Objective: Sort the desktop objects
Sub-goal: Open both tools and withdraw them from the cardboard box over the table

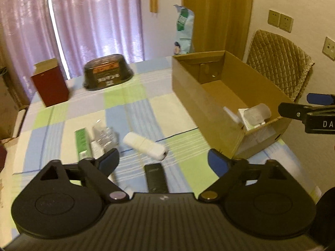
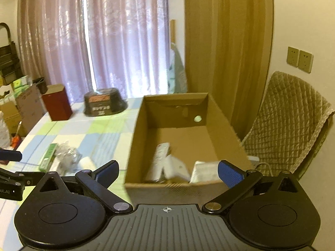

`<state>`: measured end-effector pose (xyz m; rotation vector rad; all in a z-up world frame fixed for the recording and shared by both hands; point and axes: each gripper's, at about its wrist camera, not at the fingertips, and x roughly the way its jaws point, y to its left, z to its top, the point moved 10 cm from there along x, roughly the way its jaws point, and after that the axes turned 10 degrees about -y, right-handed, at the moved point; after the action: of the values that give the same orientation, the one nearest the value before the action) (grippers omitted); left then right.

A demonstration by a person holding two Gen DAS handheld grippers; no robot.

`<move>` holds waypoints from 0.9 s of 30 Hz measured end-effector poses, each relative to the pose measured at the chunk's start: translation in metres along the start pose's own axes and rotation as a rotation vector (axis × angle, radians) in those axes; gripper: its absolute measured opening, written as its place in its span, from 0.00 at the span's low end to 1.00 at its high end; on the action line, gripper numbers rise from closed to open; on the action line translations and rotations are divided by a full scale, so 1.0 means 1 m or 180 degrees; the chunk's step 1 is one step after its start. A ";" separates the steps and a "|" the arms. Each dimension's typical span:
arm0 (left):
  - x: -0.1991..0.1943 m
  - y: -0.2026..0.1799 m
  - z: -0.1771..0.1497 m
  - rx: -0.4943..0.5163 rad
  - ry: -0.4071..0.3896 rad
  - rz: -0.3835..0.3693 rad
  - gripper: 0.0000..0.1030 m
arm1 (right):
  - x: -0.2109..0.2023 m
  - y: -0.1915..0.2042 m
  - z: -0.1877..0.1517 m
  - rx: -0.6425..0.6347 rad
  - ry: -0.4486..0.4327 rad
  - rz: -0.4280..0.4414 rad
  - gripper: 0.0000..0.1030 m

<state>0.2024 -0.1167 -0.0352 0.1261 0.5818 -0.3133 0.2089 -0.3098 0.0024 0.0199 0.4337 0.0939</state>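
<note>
Setting: a room with pink curtains (image 2: 117,41) behind a table under a checked cloth (image 1: 123,96) of green, blue and cream squares.

Cardboard box (image 1: 201,96): plain brown corrugated card, open-topped and rectangular, at the table's right side beside a quilted chair cover (image 1: 280,62). Judged to be the sorting bin, set within reach of both hands.

Box contents: white packets and a small white carton (image 2: 206,172) lie at the near end; the wrist views are too soft to name them further.

Unsorted group: a white roll (image 1: 144,145), cylindrical and cloth-like, on its side; a flat black remote-shaped bar (image 1: 156,177) near it; a slim green carton (image 1: 82,142) beside a crumpled clear plastic pack (image 1: 104,133). All lie on the cloth left of the box, apart from it.

Left gripper (image 1: 164,162): blue-padded jaws spread wide, nothing between them, hovering over the roll and black bar, probably lining up for the next pick.

Right gripper (image 2: 168,173): jaws wide apart and empty, poised over the near end of the box, the stance of a tool with nothing left to drop.

Far edge: a dark red upright box (image 1: 50,83) and a glossy black tub-shaped pack (image 1: 107,72), well apart from the working group.
</note>
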 end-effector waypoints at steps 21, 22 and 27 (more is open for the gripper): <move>-0.086 0.073 -0.080 -0.0287 0.0214 0.0476 0.99 | -0.044 0.083 -0.075 0.0063 0.0524 0.0354 1.00; -0.089 0.076 -0.080 -0.0295 0.0207 0.0490 0.99 | -0.045 0.088 -0.078 0.0059 0.0548 0.0377 1.00; -0.101 0.089 -0.082 -0.0328 0.0172 0.0540 0.99 | -0.049 0.107 -0.088 0.0024 0.0622 0.0479 1.00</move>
<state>0.1088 0.0098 -0.0443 0.0841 0.6352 -0.1153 0.1186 -0.2076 -0.0526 0.0510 0.6279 0.2437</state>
